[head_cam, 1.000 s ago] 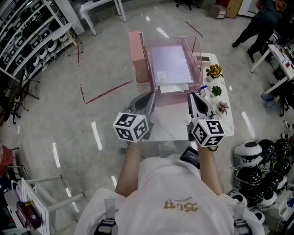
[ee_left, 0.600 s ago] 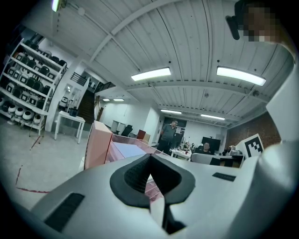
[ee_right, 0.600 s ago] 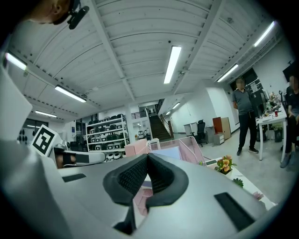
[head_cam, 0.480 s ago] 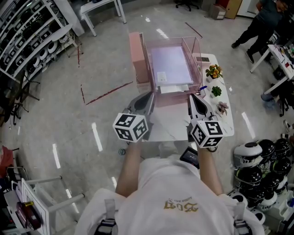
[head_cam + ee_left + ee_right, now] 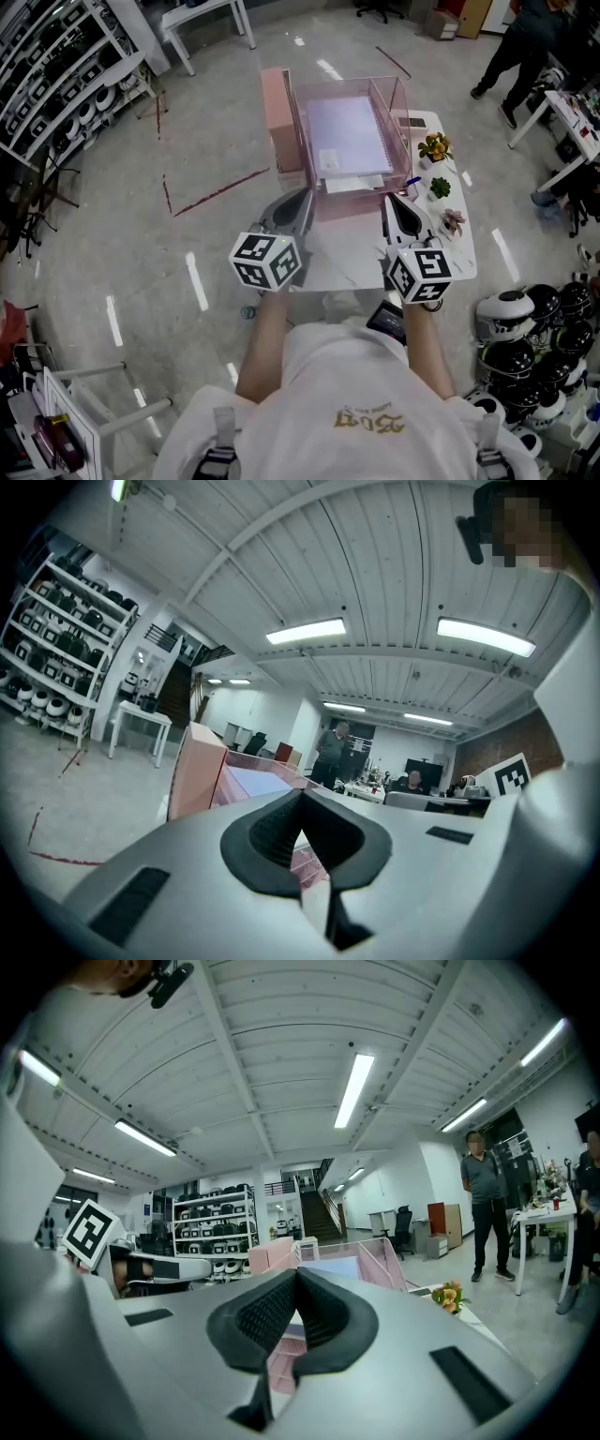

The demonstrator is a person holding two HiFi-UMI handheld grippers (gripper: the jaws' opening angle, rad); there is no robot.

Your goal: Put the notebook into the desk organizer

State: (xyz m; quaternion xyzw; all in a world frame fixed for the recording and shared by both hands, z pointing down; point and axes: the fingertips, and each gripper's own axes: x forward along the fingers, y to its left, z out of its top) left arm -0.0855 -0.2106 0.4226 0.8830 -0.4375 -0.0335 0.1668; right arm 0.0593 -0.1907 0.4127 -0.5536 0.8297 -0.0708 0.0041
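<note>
I am holding my left claw (image 5: 304,195) and right claw (image 5: 390,199) level over the near edge of the counter (image 5: 349,255), each with its jaws pressed together and gripping nothing. The notebook (image 5: 349,131) is lying flat inside the pink organizer (image 5: 280,114), which is sitting at the counter's far edge.

White table (image 5: 342,267), pink desk organizer (image 5: 279,127) standing on its far end, three small potted plants (image 5: 441,187) in a row along the right edge
</note>
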